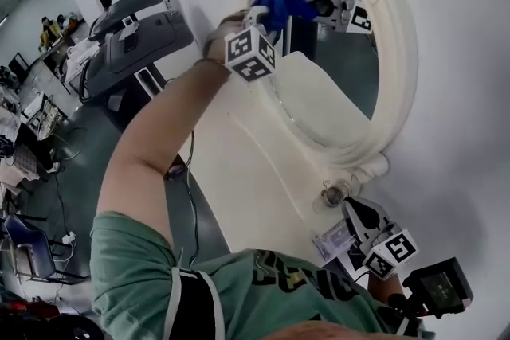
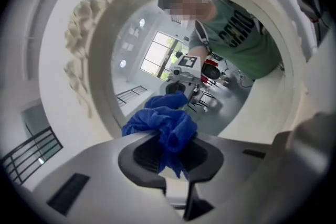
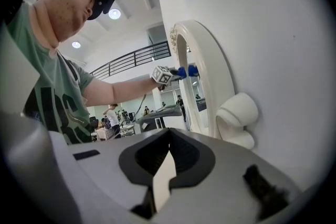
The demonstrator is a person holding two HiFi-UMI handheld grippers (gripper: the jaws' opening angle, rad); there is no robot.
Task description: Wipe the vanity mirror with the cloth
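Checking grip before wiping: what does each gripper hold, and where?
The left gripper pinches the cloth by its bunched lower folds; the right gripper holds nothing, jaws together.

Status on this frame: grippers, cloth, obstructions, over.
Left gripper shut on blue cloth, up at vanity mirror. Right gripper shut, empty, held low. Nothing blocking the mirror.

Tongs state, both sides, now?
Left tongs: closed on the blue cloth.
Right tongs: closed, holding nothing.
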